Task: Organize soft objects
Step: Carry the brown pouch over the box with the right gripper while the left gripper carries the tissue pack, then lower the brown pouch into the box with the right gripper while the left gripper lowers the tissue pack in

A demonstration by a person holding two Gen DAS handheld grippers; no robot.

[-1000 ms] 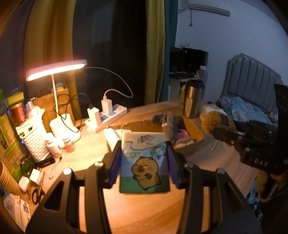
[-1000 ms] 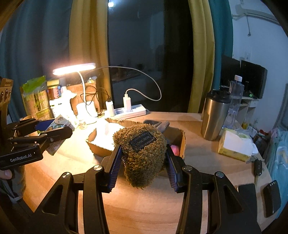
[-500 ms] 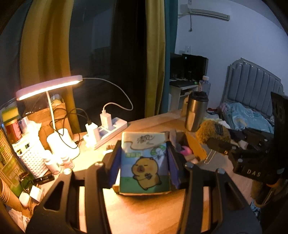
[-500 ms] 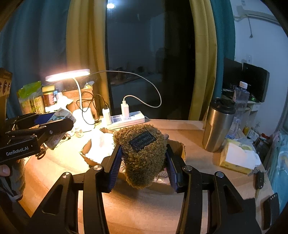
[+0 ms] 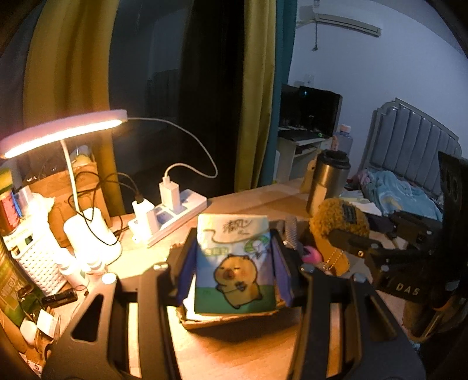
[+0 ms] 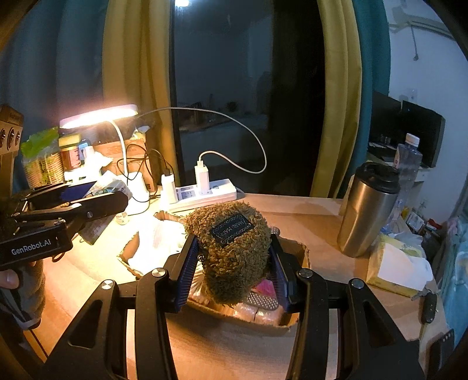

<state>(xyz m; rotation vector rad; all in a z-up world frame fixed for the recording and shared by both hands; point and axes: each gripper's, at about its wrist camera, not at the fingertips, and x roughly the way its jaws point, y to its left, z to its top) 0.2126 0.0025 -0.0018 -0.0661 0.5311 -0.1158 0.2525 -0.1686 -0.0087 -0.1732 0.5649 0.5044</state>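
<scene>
The wooden desk (image 6: 321, 222) fills the lower half of both views, and on it sits a low cardboard box (image 6: 295, 317) with torn edges, directly under both tools. The left gripper (image 5: 235, 263) has its blue-padded jaws partway apart and clamped on the two sides of a tissue pack (image 5: 234, 263) printed with a cartoon capybara; the pack stands upright at the centre of the left view, over the box's near edge (image 5: 228, 321). The right gripper (image 6: 234, 263) is likewise partly closed, both pads pressing into a brown fuzzy plush (image 6: 231, 248) with a dark sewn label, held above the box's right half. Inside the box, white crumpled material (image 6: 158, 245) lies at about 10 o'clock from the plush, and a pink item (image 6: 264, 288) shows just beneath it. Only the left view shows the bed with its grey padded headboard (image 5: 409, 137) at 2 o'clock, the wall air conditioner (image 5: 345, 20) at 1 o'clock, and a bead chain (image 5: 332, 258) hanging from the plush. Only the right view shows the yellow tissue box (image 6: 395, 269) at 3 o'clock, a water bottle (image 6: 408, 157), keys (image 6: 428, 301), and a fingertip (image 6: 8, 279) on the left tool's handle at 9 o'clock. Both views share the lit desk lamp (image 6: 99, 115), the power strip (image 6: 204, 193) and the steel tumbler (image 6: 367, 213).
</scene>
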